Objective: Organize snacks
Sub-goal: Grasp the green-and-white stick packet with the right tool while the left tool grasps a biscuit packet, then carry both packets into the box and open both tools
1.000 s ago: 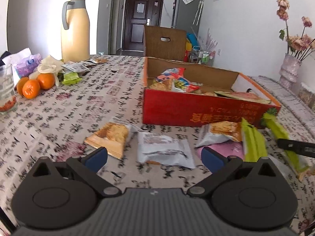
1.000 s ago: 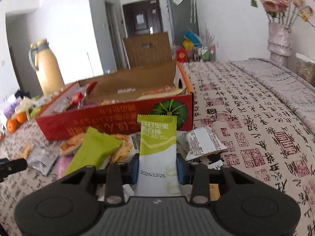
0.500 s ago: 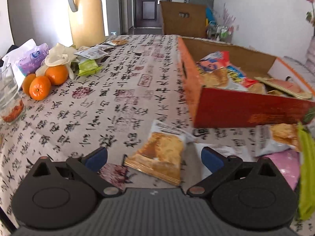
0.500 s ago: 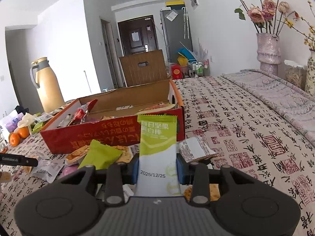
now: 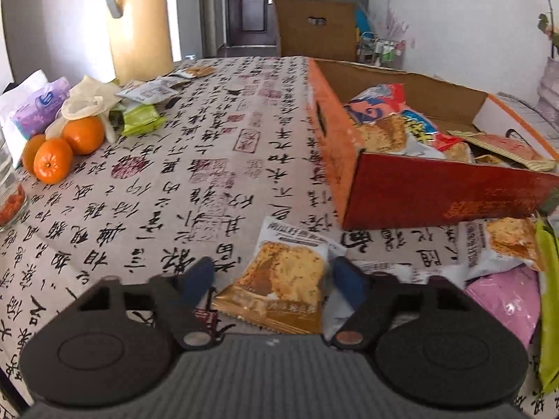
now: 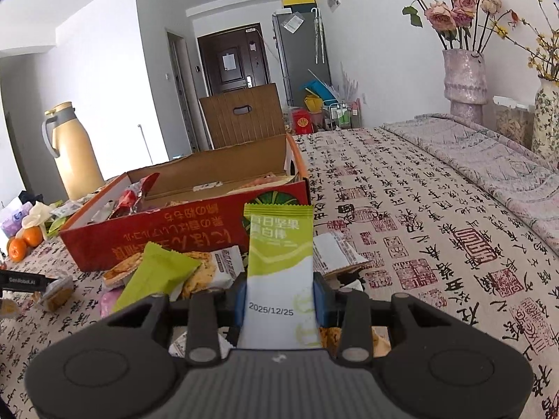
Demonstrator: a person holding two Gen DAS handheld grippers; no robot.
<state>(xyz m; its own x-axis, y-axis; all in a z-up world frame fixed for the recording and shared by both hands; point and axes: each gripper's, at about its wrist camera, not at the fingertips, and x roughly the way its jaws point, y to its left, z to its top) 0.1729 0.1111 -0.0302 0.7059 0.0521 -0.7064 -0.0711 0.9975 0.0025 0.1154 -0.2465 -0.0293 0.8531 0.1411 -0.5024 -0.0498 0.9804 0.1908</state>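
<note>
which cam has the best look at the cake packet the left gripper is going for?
Left wrist: the cake packet lies close up between the closing left gripper fingers, not yet pinched. Right wrist shows it only small at the far left edge, partly hidden.

Left claw (image 5: 272, 279) shifted over to cake packet (image 5: 279, 279); jaws just narrowing around it (contact unclear).

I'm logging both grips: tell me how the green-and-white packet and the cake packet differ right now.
The green-and-white packet stands upright, clamped in the right gripper; the cake packet lies flat on the tablecloth between the left gripper's closing fingers, not visibly pinched. The first is narrow, the second squarish. Both are sealed snacks outside the red box.
</note>
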